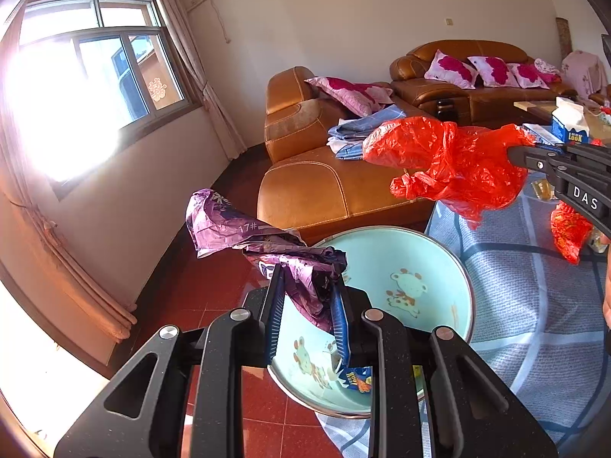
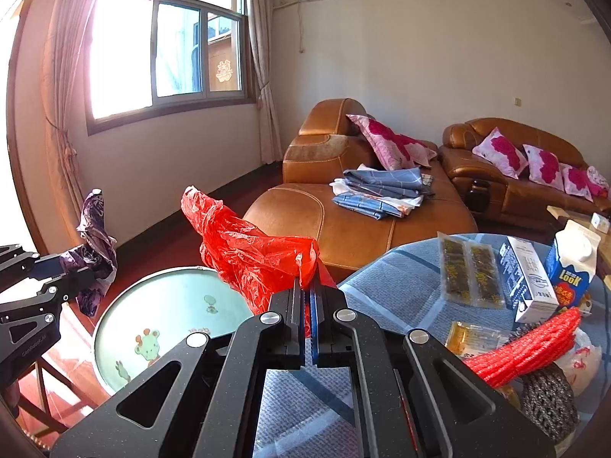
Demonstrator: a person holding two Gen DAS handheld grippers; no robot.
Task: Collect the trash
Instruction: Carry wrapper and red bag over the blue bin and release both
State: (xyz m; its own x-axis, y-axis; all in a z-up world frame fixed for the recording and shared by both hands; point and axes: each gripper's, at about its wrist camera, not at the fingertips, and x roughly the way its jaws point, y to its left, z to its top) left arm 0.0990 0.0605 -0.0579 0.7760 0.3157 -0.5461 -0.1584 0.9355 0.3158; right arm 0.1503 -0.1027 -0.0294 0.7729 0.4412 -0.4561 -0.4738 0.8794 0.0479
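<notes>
A sunlit living room, cream walls, glare pouring through the big sliding window [image 2: 168,49], red tiled floor [image 1: 214,286] below. Along the far side runs a tan leather sofa [image 2: 343,221] with pink flowered cushions [image 2: 389,141] and a pile of folded blue checked cloth [image 2: 382,191] on its seat. In the foreground, a round bench under a blue-grey checked cover [image 2: 397,290], and it's cluttered: a blue and white milk carton marked LOOK [image 2: 573,263], a white and dark blue box [image 2: 527,282] just beside it, two clear packets of dark snack [image 2: 467,271], a red mesh roll [image 2: 530,347] lying on a black mesh pad [image 2: 550,400].

Off the bench edge, lower down, sits a pale green round basin with cartoon animals printed inside [image 1: 401,290], a small blue snack wrapper [image 1: 357,376] lying in it.

Now the trash! The left gripper [image 1: 307,286] has its jaws narrowed onto a crumpled purple plastic wrapper [image 1: 248,233], pinched at its lower end, the rest sticking up and leftward, right over the near side of the basin. The right gripper [image 2: 308,286] has its jaws pressed together on a crinkled red plastic bag [image 2: 244,248], which billows up and to the left; from the left wrist view that bag [image 1: 454,164] hangs in the air above the bench edge, beyond the basin's far rim.
</notes>
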